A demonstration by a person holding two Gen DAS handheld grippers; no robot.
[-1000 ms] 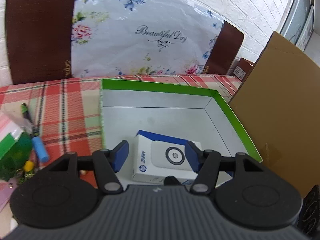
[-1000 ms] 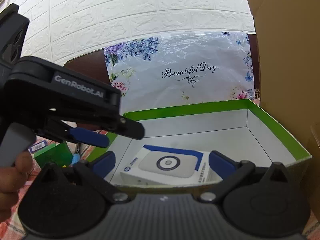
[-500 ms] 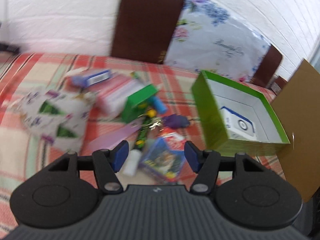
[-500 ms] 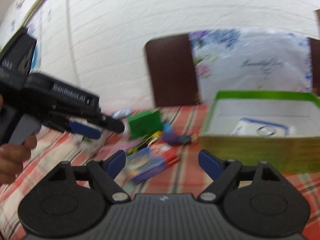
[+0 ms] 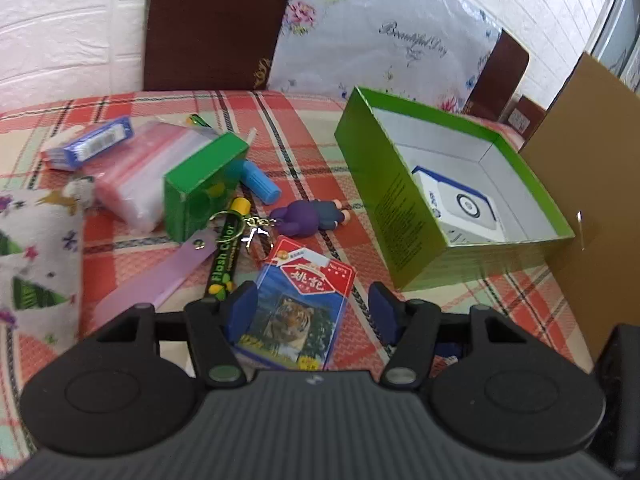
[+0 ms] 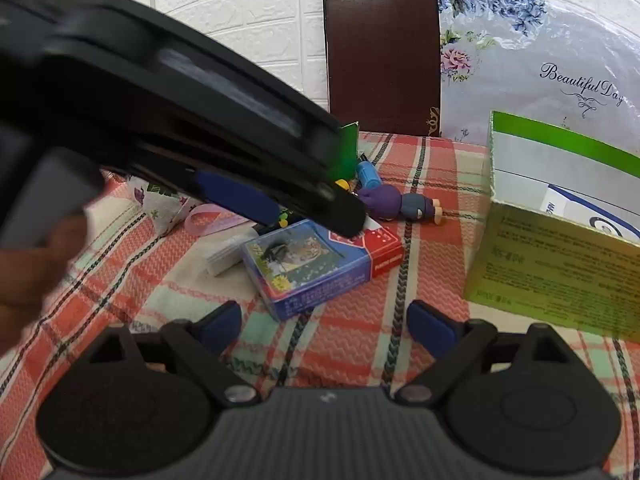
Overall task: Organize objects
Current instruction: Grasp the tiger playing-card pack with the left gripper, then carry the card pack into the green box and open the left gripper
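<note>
**Plaid tablecloth, clutter on the left, green box on the right**

Red-and-green plaid cloth [image 5: 304,152] covers a table backed by a white brick-pattern wall, with a brown chair back [image 5: 216,24] and a floral "Beautiful Day" bag [image 5: 380,28] behind it. On the right stands an open green box [image 5: 392,200] with a white interior; a white-and-blue HP carton [image 5: 460,208] lies inside it on the floor of the box. Brown cardboard [image 5: 592,184] leans just beyond the box's right wall.

Left of the box lies a loose pile: a purple figure keychain [image 5: 308,216], a light blue cylinder [image 5: 260,182], a small green box [image 5: 204,184], a pink-and-clear packet [image 5: 148,172], a blue barcoded carton [image 5: 96,144], a black "Flash Color" pen [image 5: 226,252], a lilac strip [image 5: 152,284] and a patterned pouch [image 5: 28,264].

Nearest the cameras lies a tiger-print playing-card pack [image 5: 296,308]. The left gripper [image 5: 312,312] hangs over it with its blue pads apart, the pack between them and neither pad pressing on it. The right gripper [image 6: 324,320] is near the pack's near side, over bare cloth; its jaws stand wide, have just been opening, and hold nothing.
</note>
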